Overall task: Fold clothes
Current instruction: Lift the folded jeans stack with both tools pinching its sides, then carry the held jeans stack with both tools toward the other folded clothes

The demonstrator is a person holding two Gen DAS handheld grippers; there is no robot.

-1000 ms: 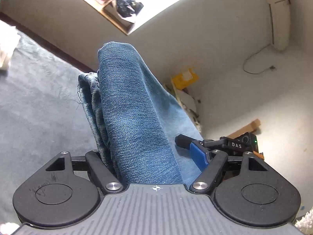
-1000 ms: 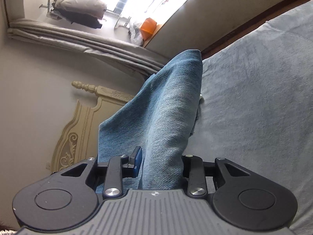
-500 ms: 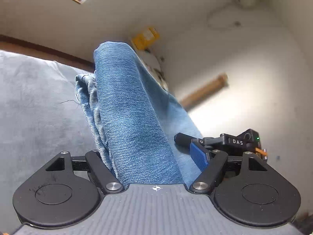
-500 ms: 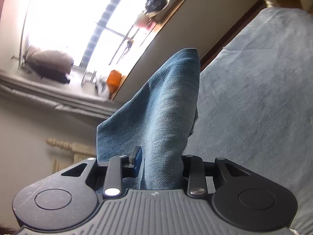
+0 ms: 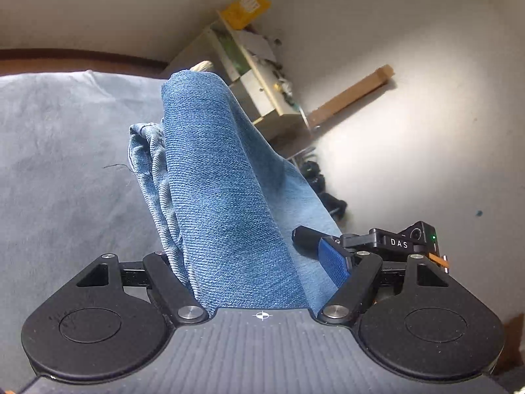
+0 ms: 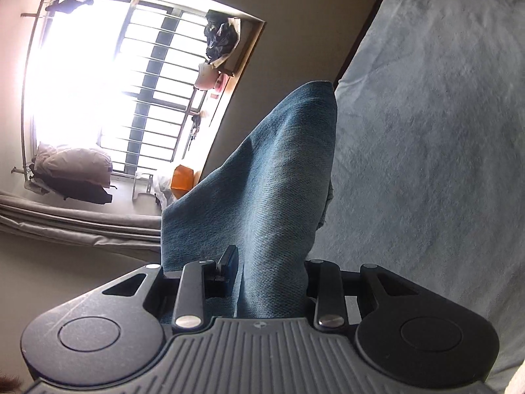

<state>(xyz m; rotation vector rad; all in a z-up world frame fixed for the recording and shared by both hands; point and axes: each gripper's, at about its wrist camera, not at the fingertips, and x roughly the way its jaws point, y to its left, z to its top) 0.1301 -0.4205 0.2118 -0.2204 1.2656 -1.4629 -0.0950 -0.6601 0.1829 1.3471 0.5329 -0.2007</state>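
Jaws of both the left gripper and right gripper clamp blue jeans above the bed. "DAS" shows only leftward; a barred window only rightward.

Each black claw has 2 round-lobed plates, silver screws, blue pads and a ribbed grey body.

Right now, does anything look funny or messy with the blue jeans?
A little. In the left wrist view, the blue denim is bunched on one side, with a crumpled, paler wad and a loose dark thread sticking out over the grey bed cover. In the right wrist view it hangs smoother. Nothing looks torn.
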